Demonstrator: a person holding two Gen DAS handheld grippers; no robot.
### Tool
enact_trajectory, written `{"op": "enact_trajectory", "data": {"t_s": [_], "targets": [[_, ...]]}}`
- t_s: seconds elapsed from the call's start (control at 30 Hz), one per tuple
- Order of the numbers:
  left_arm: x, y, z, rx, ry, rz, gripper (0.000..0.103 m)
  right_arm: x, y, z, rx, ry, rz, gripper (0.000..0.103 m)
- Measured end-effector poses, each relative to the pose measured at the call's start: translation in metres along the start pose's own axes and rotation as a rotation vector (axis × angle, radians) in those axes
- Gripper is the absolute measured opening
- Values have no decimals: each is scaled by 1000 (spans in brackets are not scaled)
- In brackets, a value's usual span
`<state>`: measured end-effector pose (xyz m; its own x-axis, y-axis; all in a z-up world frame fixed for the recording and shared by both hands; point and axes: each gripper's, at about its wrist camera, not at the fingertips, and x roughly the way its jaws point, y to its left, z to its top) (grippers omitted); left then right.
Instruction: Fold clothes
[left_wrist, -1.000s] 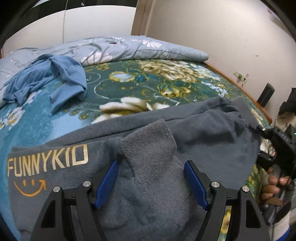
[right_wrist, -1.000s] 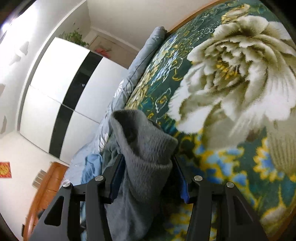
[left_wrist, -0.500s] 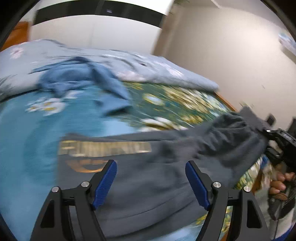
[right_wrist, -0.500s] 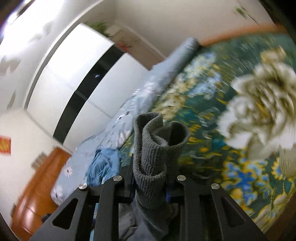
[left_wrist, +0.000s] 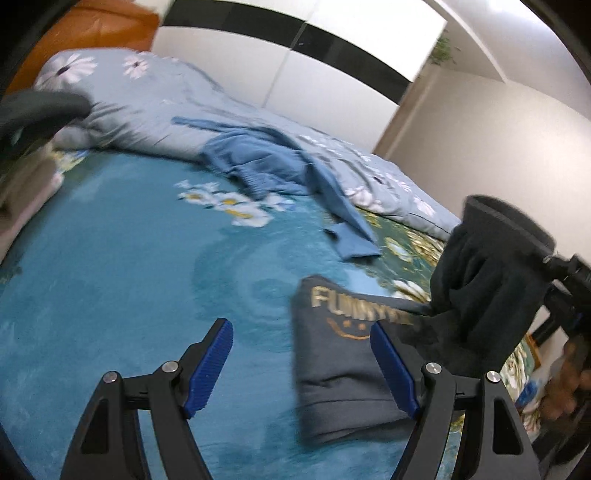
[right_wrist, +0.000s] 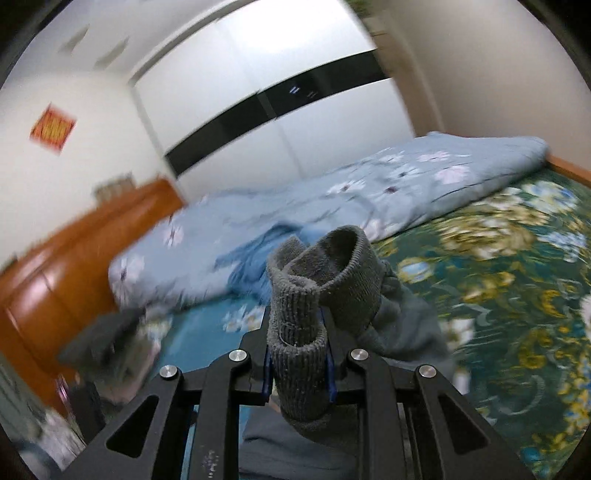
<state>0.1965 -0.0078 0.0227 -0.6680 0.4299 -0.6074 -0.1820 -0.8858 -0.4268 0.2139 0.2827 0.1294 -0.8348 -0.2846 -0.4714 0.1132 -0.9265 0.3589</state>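
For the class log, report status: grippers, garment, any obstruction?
Left gripper open, empty. Right gripper shut on grey sweatshirt cuff, lifted; body lies on bed. Blue garment lies beyond, apart.

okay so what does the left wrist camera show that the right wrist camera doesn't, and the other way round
Only the left wrist view shows the left gripper, jaws wide apart with nothing between them, the gold FUNNY lettering with its smiley on the grey garment, and the person's hand at the right edge.

Only the right wrist view shows the right gripper clamped on the garment's ribbed cuff, and the red paper on the wall.

Both show the grey garment, the crumpled blue garment, the pale floral quilt, the teal floral bedcover and the white wardrobe.
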Motion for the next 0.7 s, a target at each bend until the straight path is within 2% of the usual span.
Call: {"op": "enact_trajectory", "data": {"t_s": [0.17,0.3,0.43,0.47,0.57,0.63,0.7], "targets": [[-2,27,-4,-32,15,17,80,50,45,-57,-162,128,-66,22],[2,40,-9,-65,33,17,80,71,51,-95,-246,206,-130,24],[7,41,-14,-73,53,4,80,77,58,-118,-295,256,-162,30],[8,40,-15,-69,57,0,80,77,60,-123,-304,260,-165,35],[11,36,-17,-61,68,-9,80,75,62,-130,-305,281,-113,46],[12,33,-18,-56,73,-19,80,74,63,-134,-306,295,-74,48],[13,29,-19,-54,80,-42,80,68,56,-133,-251,309,7,48]]}}
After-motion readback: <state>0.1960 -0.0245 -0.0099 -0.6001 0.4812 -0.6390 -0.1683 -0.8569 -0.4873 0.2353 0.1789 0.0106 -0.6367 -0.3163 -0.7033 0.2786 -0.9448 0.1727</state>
